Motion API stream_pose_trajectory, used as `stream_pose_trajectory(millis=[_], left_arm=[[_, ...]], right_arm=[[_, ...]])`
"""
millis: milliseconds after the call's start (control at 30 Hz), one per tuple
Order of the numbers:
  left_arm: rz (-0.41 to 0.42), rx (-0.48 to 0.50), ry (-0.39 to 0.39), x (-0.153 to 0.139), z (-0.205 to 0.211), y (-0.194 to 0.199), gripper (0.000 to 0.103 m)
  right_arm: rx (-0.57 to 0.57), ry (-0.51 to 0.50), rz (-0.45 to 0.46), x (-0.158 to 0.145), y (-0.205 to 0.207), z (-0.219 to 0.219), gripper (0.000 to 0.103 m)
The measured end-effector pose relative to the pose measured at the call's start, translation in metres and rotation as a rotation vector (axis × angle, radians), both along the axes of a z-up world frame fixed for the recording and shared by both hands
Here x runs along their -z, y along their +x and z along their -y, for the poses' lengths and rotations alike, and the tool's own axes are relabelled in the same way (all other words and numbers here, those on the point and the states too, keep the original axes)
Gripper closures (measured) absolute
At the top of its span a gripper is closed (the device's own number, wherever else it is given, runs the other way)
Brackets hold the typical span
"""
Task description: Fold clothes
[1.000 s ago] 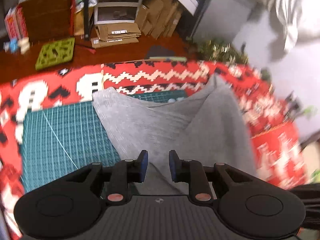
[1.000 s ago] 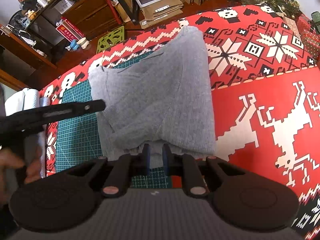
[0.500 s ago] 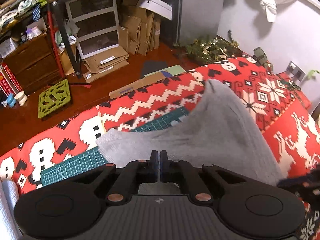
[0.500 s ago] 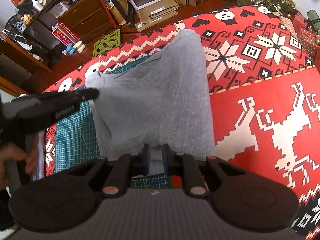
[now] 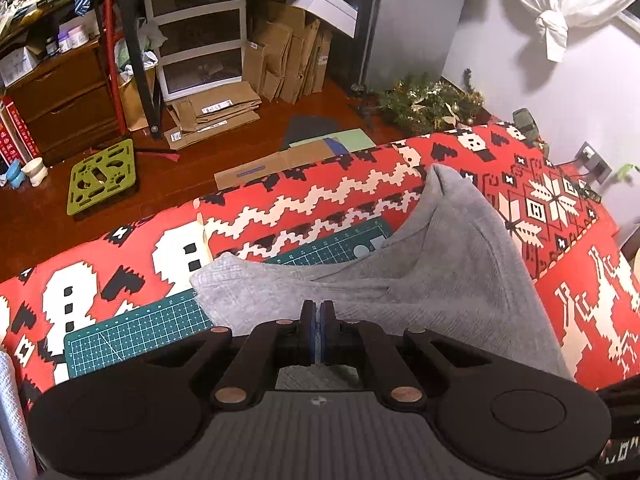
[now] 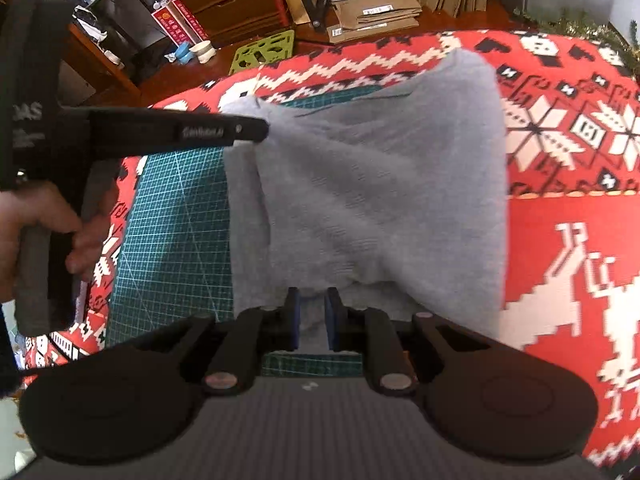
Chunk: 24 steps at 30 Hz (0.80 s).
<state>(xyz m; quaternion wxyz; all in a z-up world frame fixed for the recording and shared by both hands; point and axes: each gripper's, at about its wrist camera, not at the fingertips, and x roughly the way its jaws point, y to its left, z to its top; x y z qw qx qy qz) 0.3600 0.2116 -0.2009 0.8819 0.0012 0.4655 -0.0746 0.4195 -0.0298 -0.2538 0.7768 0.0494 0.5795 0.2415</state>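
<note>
Item: grey garment (image 6: 360,200), knit, partly doubled over. It lies across a green cutting mat (image 6: 168,232) on a red patterned cover (image 6: 560,240), centre of the right-wrist frame.

Left gripper (image 5: 318,332): fingers pressed together at lower centre of its frame. The grey cloth comes right up to them and rises in a tented fold toward upper right. In the right-wrist view its black finger (image 6: 180,132) reaches in from the left and meets the garment's upper-left corner. Judged to be pinching that corner, though the cloth between the pads is not plainly visible.

Right gripper (image 6: 312,320): fingers narrowly parted with grey cloth between them, at lower centre. Judged to be grasping the garment's near edge.

Key relation: the garment stretches away from the right fingers toward the top of the frame, its long axis running near to far. The left gripper holds the far-left corner and the right holds the near edge, so any fold turns on carrying one held edge over the other.

A hand (image 6: 36,224) grips the left tool's handle at mid-left.

Writing: a white word on the black finger, too blurred to read; "AS" on the tool body, upper left. A red box (image 6: 180,20) carries unreadable characters.
</note>
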Motion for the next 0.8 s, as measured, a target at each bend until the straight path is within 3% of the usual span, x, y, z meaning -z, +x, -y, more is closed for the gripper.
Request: stream_pose_trajectory(millis=[133,200,333,367,500,667,800], left_arm=[[-0.001,0.016,-0.005,-0.002,0.001,0.000,0.101],[-0.004,0.021,-0.005,-0.002,0.002,0.001,0.101],[-0.009,0.027,-0.005,-0.001,0.002,0.001,0.101],[-0.010,0.028,-0.004,0.000,0.002,0.001,0.101],[-0.004,0.035,0.000,-0.002,0.001,-0.001,0.101],[0.036,0.091,0.030,-0.013,0.005,-0.005,0.101],[0.016,0.105,0.053,-0.003,0.006,-0.004,0.101]], right_arm=[[-0.023,0.000,-0.004,0.008,-0.001,-0.014,0.087],[-0.006,0.003,-0.010,0.009,0.001,-0.016,0.080],[0.030,-0.004,-0.016,0.011,0.005,-0.019,0.079],[0.036,-0.011,-0.017,0.012,0.006,-0.021,0.080],[0.021,-0.056,-0.021,0.010,0.006,-0.024,0.100],[0.079,-0.036,-0.125,-0.003,0.002,-0.012,0.100],[0.111,-0.040,-0.181,0.002,0.003,-0.011,0.100]])
